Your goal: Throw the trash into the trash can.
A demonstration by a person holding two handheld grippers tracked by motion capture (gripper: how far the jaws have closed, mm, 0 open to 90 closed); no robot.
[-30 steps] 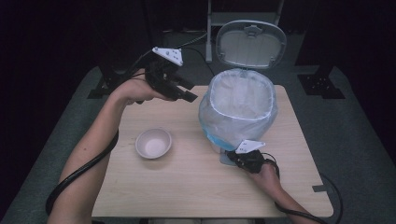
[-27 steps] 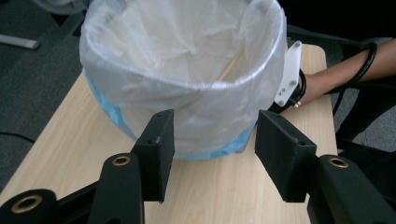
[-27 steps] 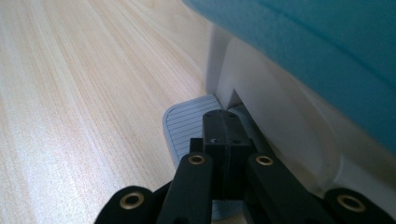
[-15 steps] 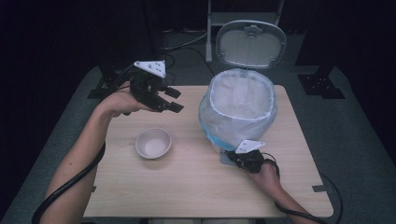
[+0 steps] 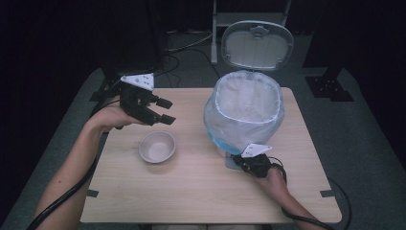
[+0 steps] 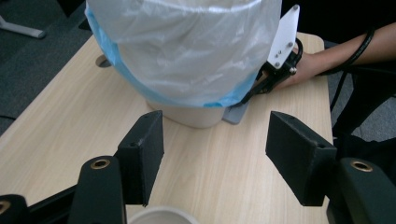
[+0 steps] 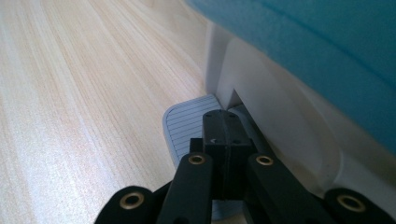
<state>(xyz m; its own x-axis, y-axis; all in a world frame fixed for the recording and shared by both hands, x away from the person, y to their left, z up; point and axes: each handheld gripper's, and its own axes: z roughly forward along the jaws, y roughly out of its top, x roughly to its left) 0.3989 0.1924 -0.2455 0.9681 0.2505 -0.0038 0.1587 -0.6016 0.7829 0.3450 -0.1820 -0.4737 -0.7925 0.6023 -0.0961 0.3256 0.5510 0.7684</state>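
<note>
A white pedal bin (image 5: 246, 112), lined with a clear bag that has a blue band, stands on the table with its lid (image 5: 257, 45) up. My right gripper (image 5: 238, 162) is shut, and its joined tips (image 7: 223, 122) rest on the bin's grey ribbed pedal (image 7: 184, 126). A small empty white bowl (image 5: 157, 146) sits left of the bin. My left gripper (image 5: 166, 111) hovers just behind the bowl and points at the bin. Its jaws have just been opening and nothing is between them (image 6: 215, 144). The bowl's rim (image 6: 161, 217) shows below them.
The wooden table (image 5: 191, 191) has bare room in front of the bowl and to the bin's left. Black cables trail from both grippers off the near edge. A metal stand (image 5: 249, 21) and dark floor lie behind the table.
My left gripper has moved left and down from beside the bin to just behind the bowl, and its jaws stand wider apart. The right gripper, bin and bowl have not moved.
</note>
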